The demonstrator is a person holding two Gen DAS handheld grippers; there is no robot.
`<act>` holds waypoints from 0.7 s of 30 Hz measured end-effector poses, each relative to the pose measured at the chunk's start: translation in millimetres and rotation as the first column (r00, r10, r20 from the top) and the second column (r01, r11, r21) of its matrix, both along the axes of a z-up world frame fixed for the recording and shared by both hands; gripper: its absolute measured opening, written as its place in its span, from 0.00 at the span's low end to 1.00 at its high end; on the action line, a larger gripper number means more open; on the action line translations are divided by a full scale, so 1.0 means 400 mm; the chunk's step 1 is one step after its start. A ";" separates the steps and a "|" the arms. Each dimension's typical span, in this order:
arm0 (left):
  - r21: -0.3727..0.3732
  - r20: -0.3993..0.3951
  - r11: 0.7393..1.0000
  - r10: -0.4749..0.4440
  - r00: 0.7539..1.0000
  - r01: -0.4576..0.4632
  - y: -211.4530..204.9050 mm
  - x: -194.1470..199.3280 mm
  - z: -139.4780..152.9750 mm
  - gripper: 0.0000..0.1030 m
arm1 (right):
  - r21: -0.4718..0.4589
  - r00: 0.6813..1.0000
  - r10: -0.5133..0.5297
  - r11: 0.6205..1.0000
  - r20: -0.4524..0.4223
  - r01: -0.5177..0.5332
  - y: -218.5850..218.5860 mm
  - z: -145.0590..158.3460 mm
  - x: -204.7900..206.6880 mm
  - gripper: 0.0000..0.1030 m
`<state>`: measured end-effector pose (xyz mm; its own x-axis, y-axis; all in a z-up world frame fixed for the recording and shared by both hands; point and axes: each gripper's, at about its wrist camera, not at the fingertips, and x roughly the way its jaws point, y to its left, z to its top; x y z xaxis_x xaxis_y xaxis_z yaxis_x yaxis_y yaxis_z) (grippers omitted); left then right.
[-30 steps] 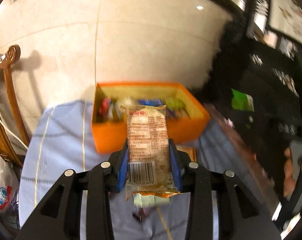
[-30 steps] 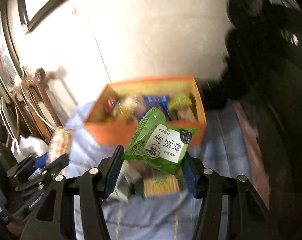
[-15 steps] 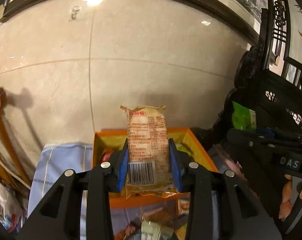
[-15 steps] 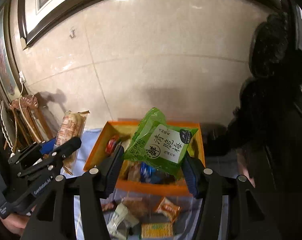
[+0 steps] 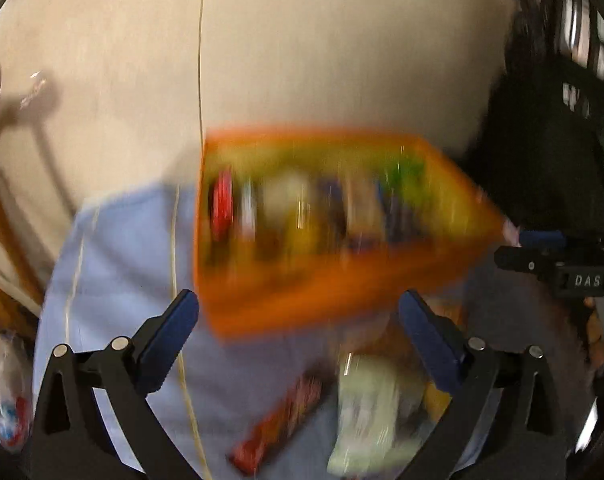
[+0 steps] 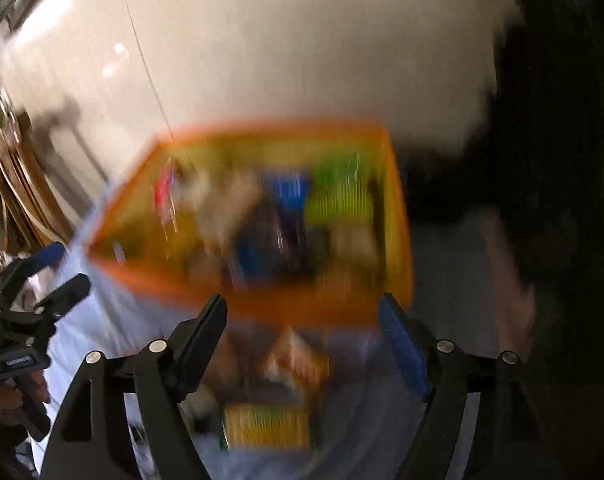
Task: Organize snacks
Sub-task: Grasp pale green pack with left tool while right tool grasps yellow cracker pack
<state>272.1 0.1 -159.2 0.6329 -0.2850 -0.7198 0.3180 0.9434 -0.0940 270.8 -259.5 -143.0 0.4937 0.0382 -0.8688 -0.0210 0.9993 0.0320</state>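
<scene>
Both handheld grippers hung over a snack-strewn table as heavy motion blur smeared the view from each wrist camera. The left gripper had its jaws spreading wide with nothing between the blue pads, and the right gripper was likewise opening on empty air. Ahead of both stood the orange box, set on a pale blue tablecloth near a beige tiled wall, its yellow interior crowded with packets: a red one at the left end, blue ones toward the middle and a green one at the right. Just in front of the box, loose snacks lay on the cloth, among them a long red bar, a pale green packet and a yellow packet; the blur hid their labels. At the left edge of the right wrist view, a hand gripped the handle of the other tool. Dark carved furniture filled the right side
</scene>
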 end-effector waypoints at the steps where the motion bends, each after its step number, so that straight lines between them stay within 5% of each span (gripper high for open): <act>1: 0.018 -0.018 1.000 0.000 1.000 0.000 -0.001 -0.027 -0.033 0.95 | -0.010 0.999 -0.003 1.000 -0.051 0.002 0.005 -0.061 -0.034 0.76; 6: 0.066 -0.101 0.998 -0.002 0.995 0.008 -0.059 -0.120 -0.161 0.95 | 0.006 0.981 -0.055 0.998 -0.188 0.057 0.008 -0.227 -0.134 0.77; 8: 0.067 -0.118 0.998 0.011 0.993 -0.003 -0.089 -0.115 -0.180 0.95 | 0.011 0.984 -0.072 0.997 -0.163 0.075 0.002 -0.231 -0.155 0.83; 16: 0.056 -0.140 0.998 0.006 0.990 0.002 -0.155 -0.091 -0.229 0.96 | -0.011 0.992 -0.034 0.999 -0.124 0.033 0.014 -0.206 -0.184 0.83; 17: 0.064 -0.143 0.998 -0.005 0.990 0.014 -0.159 -0.093 -0.235 0.91 | -0.007 0.992 -0.019 1.000 -0.122 0.018 0.024 -0.207 -0.187 0.83; 18: 0.079 -0.146 0.996 -0.026 0.989 0.038 -0.163 -0.097 -0.241 0.65 | -0.006 0.993 -0.005 1.000 -0.120 0.004 0.034 -0.204 -0.186 0.83; 19: 0.096 -0.162 0.993 -0.057 0.985 0.073 -0.169 -0.101 -0.251 0.53 | -0.009 0.993 0.011 1.000 -0.119 -0.012 0.043 -0.210 -0.186 0.83; 21: 0.100 -0.157 0.991 -0.068 0.985 0.085 -0.162 -0.111 -0.252 0.42 | -0.032 0.992 0.048 0.998 -0.118 -0.052 0.070 -0.206 -0.179 0.83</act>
